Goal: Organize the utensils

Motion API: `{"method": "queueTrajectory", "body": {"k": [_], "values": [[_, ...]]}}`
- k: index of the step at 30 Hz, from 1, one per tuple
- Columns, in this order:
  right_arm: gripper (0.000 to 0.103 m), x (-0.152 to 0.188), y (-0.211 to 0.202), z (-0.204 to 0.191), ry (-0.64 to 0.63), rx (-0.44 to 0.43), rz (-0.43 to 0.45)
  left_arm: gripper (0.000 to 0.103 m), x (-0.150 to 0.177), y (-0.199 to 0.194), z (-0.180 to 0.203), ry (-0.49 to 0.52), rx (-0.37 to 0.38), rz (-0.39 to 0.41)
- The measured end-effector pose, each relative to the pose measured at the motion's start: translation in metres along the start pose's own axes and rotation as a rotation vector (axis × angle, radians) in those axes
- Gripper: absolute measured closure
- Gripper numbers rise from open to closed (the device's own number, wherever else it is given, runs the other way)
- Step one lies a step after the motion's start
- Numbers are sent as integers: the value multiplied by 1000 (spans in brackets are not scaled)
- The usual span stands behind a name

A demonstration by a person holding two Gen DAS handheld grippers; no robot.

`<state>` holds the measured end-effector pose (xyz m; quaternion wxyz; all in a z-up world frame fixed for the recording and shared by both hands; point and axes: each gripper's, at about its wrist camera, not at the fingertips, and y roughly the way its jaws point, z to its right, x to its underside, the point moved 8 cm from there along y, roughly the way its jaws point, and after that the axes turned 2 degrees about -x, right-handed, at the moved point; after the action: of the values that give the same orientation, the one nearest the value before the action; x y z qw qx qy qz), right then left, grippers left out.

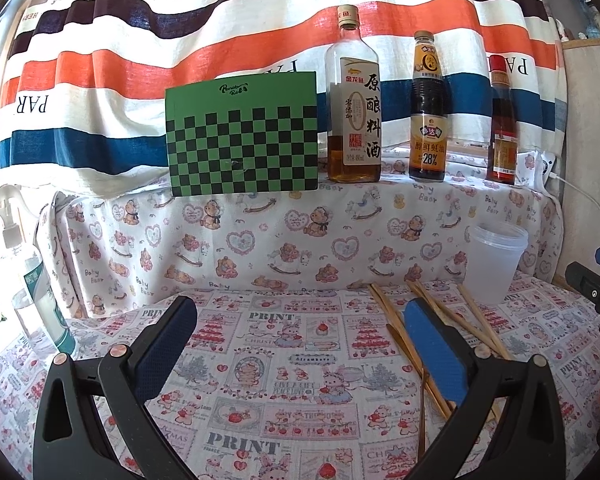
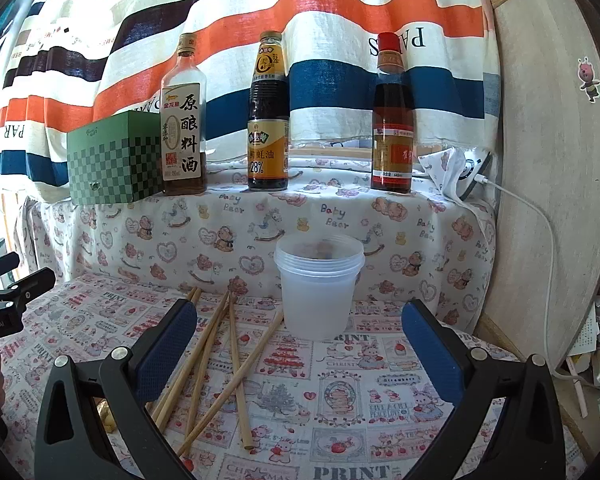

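Both your grippers hover with jaws spread wide, holding nothing.
Your left gripper and right gripper face loose bamboo chopsticks scattered on the counter, beside the translucent plastic cup.

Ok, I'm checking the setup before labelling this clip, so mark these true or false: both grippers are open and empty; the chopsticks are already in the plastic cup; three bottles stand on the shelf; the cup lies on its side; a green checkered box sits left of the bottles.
1. Both the left gripper and right gripper are open and empty: true.
2. The chopsticks are in the plastic cup: false, they lie scattered on the tablecloth beside it.
3. Three bottles stand on the shelf: true.
4. The cup lies on its side: false, it stands upright.
5. A green checkered box sits left of the bottles: true.
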<state>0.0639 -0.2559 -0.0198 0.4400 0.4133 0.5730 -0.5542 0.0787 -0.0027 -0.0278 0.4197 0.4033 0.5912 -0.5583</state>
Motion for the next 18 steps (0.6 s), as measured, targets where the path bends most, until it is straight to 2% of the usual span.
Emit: {"method": "queueTrajectory", "body": {"k": [2, 7, 10, 12, 13, 16, 18], "values": [[0, 0, -1, 2, 6, 16, 0, 0, 1, 2, 1, 0, 13, -11], [0, 1, -3, 4, 21, 34, 1, 0, 2, 5, -2, -8, -9, -28], [10, 3, -4, 1, 25, 12, -22, 0, 2, 2, -1, 1, -19, -14], [13, 2, -8, 0, 39, -6, -24, 0, 2, 2, 2, 17, -24, -12], [14, 0, -10, -1, 44, -16, -22, 0, 2, 3, 4, 28, -19, -19], [26, -3, -16, -2, 50, -33, -17, 0, 5, 11, 10, 47, 18, -58], [28, -3, -19, -4, 62, -58, -25, 0, 5, 13, 8, 43, -12, -68]]}}
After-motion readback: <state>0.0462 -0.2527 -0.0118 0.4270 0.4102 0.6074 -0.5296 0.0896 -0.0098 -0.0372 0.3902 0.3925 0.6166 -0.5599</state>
